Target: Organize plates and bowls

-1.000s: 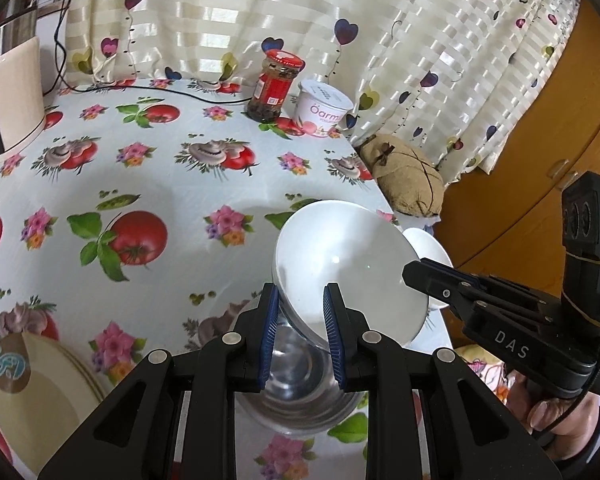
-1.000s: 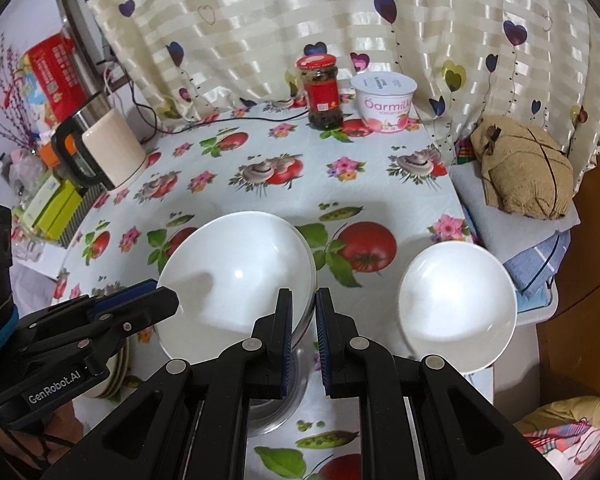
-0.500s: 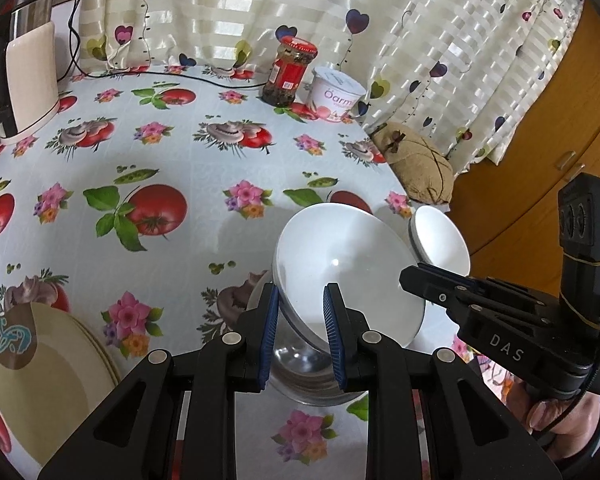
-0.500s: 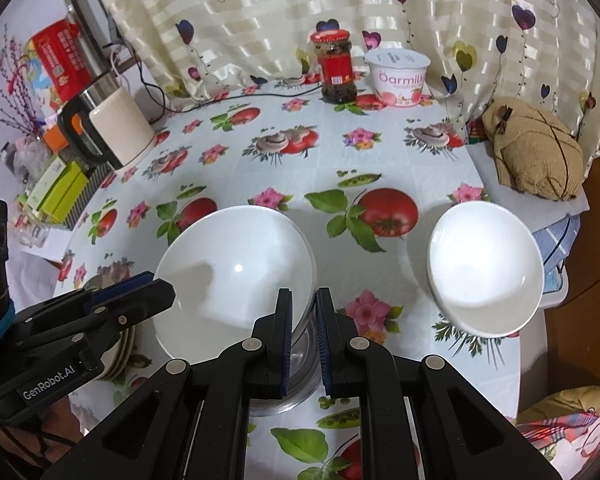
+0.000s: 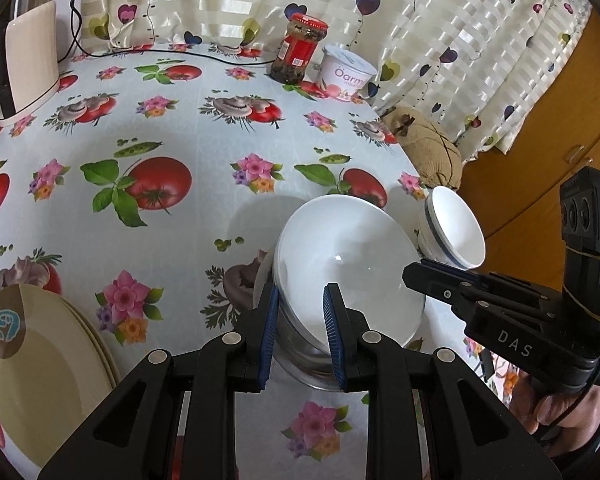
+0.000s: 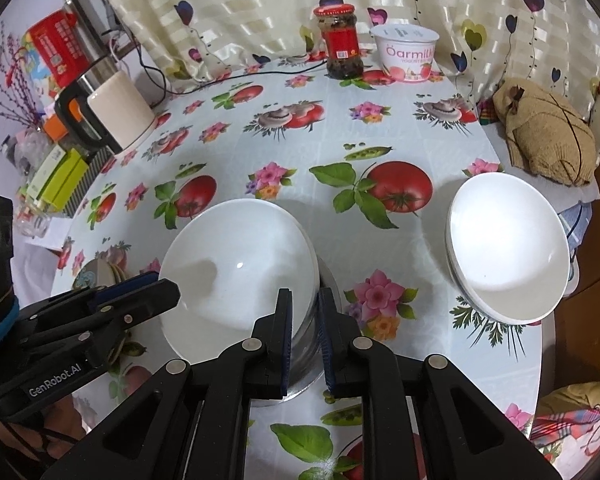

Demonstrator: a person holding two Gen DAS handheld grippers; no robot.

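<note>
Gripping opposite rims, both grippers hold the white bowl point(image 5: 348, 276) over the steel bowl point(image 5: 300, 356) on the table point(image 5: 188, 92): left gripper point(image 5: 300, 332) half-spread, right gripper point(image 6: 304, 336) nearly closed on it.

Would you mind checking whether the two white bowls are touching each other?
Apart. The right wrist view shows flowered tablecloth between the held bowl and the bowl at the table's edge.

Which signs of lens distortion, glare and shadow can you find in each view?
Left wrist view: the table edge bows, dark corners frame the picture, and small glints sit in the white bowl. Right wrist view: the same curving, a tool shadow falls inside that bowl, and the second bowl looks washed out.
</note>
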